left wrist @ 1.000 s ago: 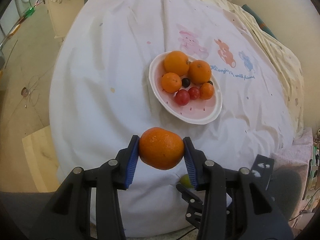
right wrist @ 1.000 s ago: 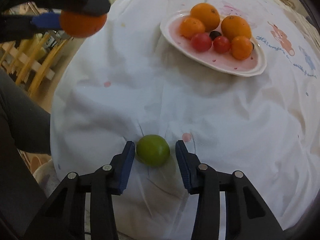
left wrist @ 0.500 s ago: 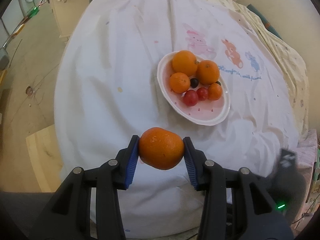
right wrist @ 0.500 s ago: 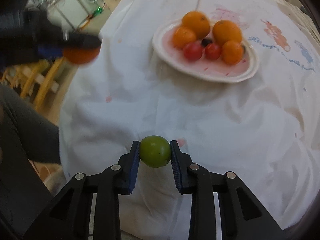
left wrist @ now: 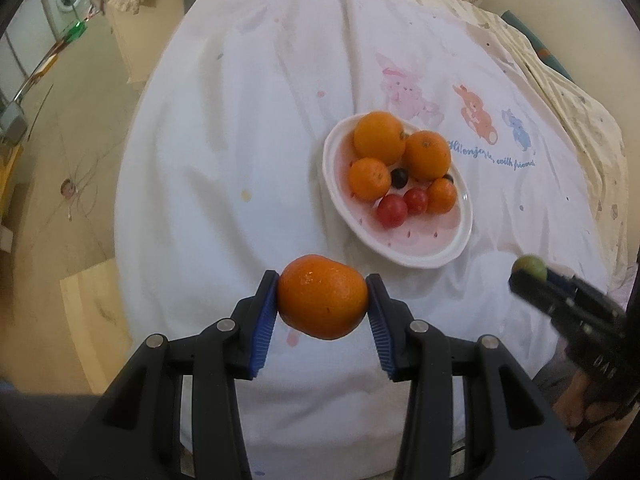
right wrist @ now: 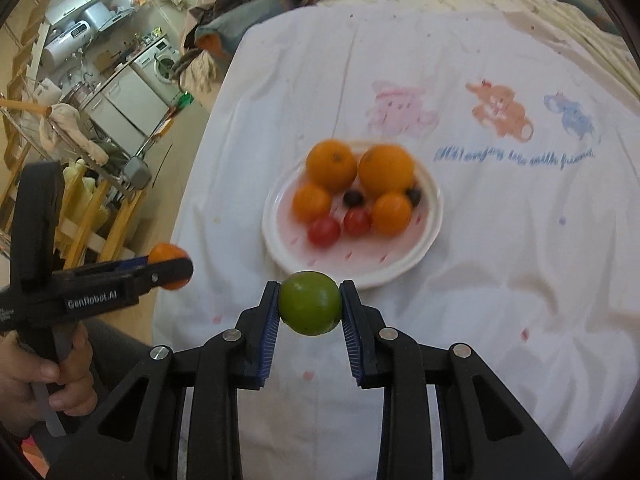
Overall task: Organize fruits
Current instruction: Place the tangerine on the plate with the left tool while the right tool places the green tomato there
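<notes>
Holding the orange (left wrist: 323, 302) pinched in your left gripper (left wrist: 323, 308) and the green fruit (right wrist: 310, 303) clamped in your right gripper (right wrist: 309, 308), both clear of the cloth, you lower each onto the white dish's (right wrist: 434, 216) bare near side without knocking the fruit already there.

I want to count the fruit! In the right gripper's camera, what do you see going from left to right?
Orange in the left gripper → green fruit in the right gripper → blue animal print on the cloth.

Orange mandarin (left wrist: 323, 302) and green fruit (right wrist: 310, 302) held aloft; white plate (right wrist: 430, 236) holds fruit
</notes>
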A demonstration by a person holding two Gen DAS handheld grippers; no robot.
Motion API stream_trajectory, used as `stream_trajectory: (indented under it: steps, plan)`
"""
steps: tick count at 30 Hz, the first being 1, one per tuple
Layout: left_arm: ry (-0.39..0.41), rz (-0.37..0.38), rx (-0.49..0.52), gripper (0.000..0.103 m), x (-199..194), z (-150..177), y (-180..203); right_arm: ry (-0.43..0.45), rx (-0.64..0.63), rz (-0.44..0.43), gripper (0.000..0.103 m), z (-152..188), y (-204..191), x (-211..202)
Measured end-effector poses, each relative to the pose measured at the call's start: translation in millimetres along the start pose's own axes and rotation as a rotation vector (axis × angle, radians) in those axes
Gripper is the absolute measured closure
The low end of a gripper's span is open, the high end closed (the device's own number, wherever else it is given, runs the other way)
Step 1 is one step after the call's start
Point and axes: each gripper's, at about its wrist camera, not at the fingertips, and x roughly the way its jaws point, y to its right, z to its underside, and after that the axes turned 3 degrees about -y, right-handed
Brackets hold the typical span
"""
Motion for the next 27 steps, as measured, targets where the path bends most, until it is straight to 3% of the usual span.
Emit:
stream_trajectory:
  steps: [9,11,14,27]
  plan:
    - [0.021,0.049,0.039,0.064,10.9,-47.5,26.4,0.02,-0.005,0.035,0.072,-29.8,23.4,6.7]
    - [0.019,0.146,0.044,0.064,23.8,-58.2,30.7,0.018,0.007,0.029,0.072,-30.7,28.7,12.1]
    - [-0.022,0.189,0.03,0.064,47.6,-74.4,38.0,0.009,0.029,0.018,0.072,-30.2,35.5,21.3]
    - [-0.087,0.199,0.031,0.063,97.0,-91.8,60.1,-0.058,0.035,0.013,0.072,-29.5,49.9,50.6]
